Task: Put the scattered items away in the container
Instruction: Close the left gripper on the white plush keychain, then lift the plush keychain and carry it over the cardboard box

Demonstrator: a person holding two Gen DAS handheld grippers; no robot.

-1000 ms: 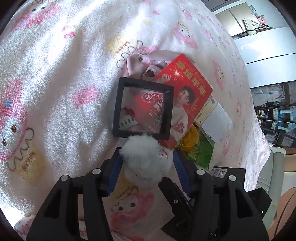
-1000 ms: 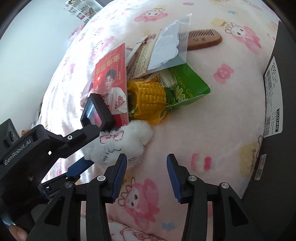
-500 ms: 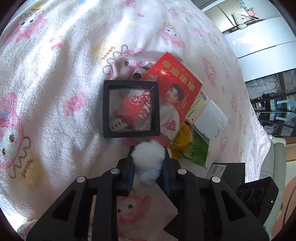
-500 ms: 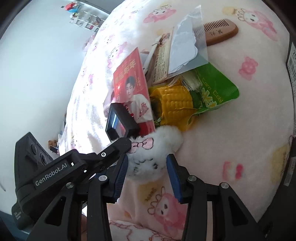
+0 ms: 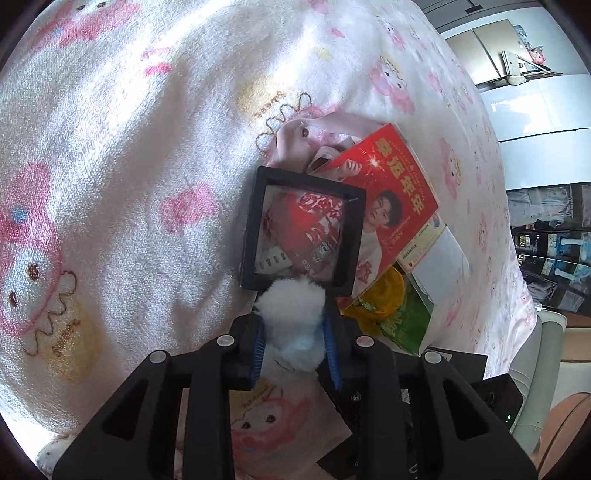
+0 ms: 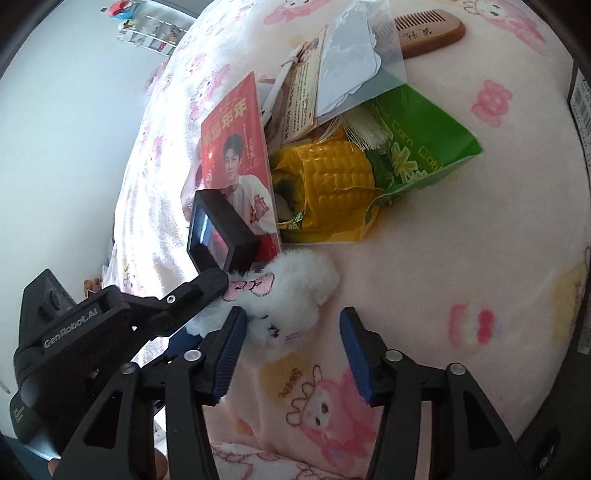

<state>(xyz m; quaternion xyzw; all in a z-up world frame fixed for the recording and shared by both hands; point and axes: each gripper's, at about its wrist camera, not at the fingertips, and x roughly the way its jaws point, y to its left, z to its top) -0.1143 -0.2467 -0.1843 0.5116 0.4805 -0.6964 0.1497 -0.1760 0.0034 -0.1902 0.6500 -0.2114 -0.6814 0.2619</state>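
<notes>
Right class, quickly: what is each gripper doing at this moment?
Left gripper: closed on the white plush toy.
Right gripper: open, holding nothing.

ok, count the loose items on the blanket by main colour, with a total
White: 1, plush toy
Black: 1, framed display box
Red: 1, photo card
Yellow/green: 1, corn packet
Brown: 1, wooden comb
Clear: 1, plastic sleeve
Total: 6; pieces underneath the pile are too hidden to count.

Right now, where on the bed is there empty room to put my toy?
Bare blanket lies left of the black frame, and more between the corn bag and the dark container. It is crowded around the red card, comb and fluffy toy.
</notes>
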